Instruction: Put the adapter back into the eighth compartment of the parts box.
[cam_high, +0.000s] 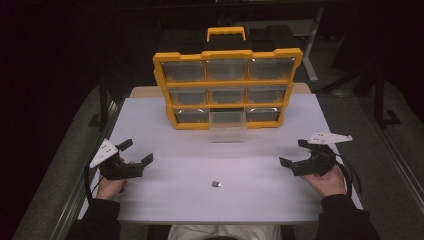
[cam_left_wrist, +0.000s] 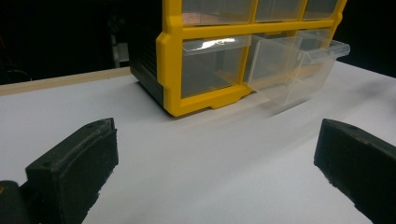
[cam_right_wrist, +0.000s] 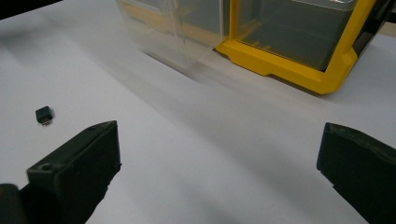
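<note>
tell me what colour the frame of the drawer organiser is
Yellow frame, with clear drawers; it shows best in the high view.

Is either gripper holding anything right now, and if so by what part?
Nothing is held. The left gripper and right gripper are open; the small black part lies untouched.

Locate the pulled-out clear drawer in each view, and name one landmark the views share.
High view: clear drawer at centre, bottom row, middle slot.
Left gripper view: upper right, jutting toward the table.
Right gripper view: top centre.
Shared landmark: yellow organizer frame.
</note>
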